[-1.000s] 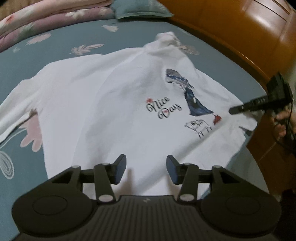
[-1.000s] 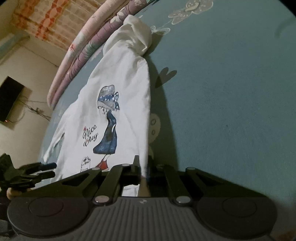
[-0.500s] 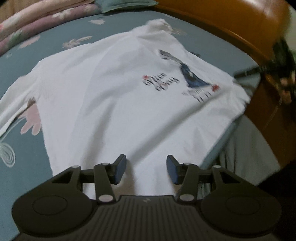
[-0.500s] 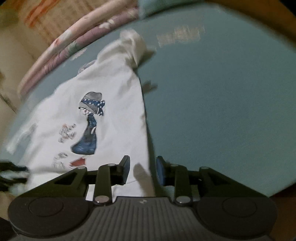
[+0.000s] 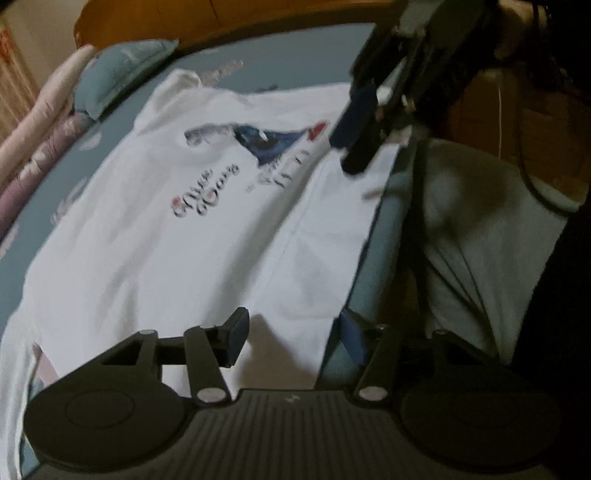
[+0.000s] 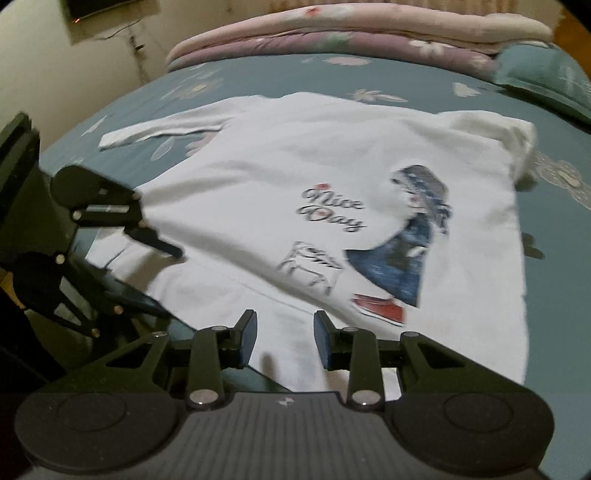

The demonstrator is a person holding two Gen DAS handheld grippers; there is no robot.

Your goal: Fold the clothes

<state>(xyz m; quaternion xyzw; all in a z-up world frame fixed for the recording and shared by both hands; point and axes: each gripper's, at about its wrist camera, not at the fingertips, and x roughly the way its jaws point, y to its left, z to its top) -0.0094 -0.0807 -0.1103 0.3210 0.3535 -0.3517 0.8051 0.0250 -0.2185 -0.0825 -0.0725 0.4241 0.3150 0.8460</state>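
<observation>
**Both grippers at the hem, nothing held**

The shirt [image 6: 295, 177] lies spread face up on the bed [image 6: 554, 277], print showing, collar toward the pillow [image 6: 546, 77] and the stacked quilts [image 6: 351, 29]. One sleeve [image 6: 162, 129] reaches out flat to the far side; the other side looks already turned in, since that edge runs straight with no sleeve showing. Lying flat like this, the cloth probably gives clean lines to fold along.

The right gripper [image 6: 284, 339] hangs over the hem, pointing down at it. Its jaws are opening, with white cloth under the gap but none pinched between the fingers [image 6: 247, 336]. The left gripper [image 5: 291, 339] sits at the hem's corner, near the bed's edge, and its jaws are opening too; one finger is over the shirt, the other over the blue sheet beyond it, and neither presses on anything. In the right wrist view it shows at the left, fingers apart above the cloth.

My reading is that both hands are lined up along the bottom edge so that each can take a corner and carry the hem up toward the collar. The jaws stand apart to admit the cloth's thickness. The grab is not yet made. The pictures are blurred, so how close the tips are to the cloth I cannot tell.
</observation>
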